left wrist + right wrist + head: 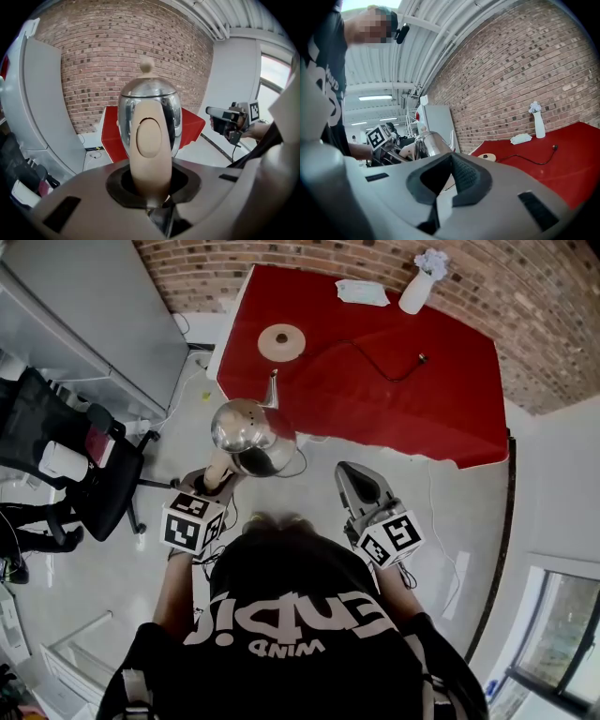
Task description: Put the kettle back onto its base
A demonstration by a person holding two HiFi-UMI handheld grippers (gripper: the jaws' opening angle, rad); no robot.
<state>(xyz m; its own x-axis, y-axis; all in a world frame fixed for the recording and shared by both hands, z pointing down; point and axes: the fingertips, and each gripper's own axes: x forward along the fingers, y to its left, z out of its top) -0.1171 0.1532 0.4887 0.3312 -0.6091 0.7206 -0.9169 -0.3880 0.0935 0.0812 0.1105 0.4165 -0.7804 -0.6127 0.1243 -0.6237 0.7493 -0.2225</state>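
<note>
Grips with the left gripper [149,190], jaws partway closed and pressed on the smooth beige handle [149,140] of the rounded, mirror-polished steel kettle [242,427], the handle seated deep in the dark notch. Carries nothing in the right gripper [443,180], jaws drawn together on air, off to the kettle's right. Hangs the kettle in the air over the pale floor [309,484], just short of the near left edge of the red-clothed table [403,409], spout aimed at the table and knobbed lid up. Probably handles as a rigid, fairly weighty thing, heavier with water inside, which cannot be told. Looks slippery on the polished belly, so best taken where it is held now, on the handle, firmly enough to stop the body swinging or tipping forward. Calls for a level, centred descent onto the round tan base [282,340] with its dark centre stud, flat on the cloth near the table's left end and well apart from the kettle. Trails a thin black cord [380,367] from beside the base to a loose plug further right, clear of the landing spot. Leaves only the table edge to clear, by the look of it. Sets the white vase [419,287] with pale flowers and a small white folded sheet [363,292] at the far edge by the brick wall [309,263], well away. Places a black office chair [84,465] and a grey cabinet [94,324] to the left, off the path.
</note>
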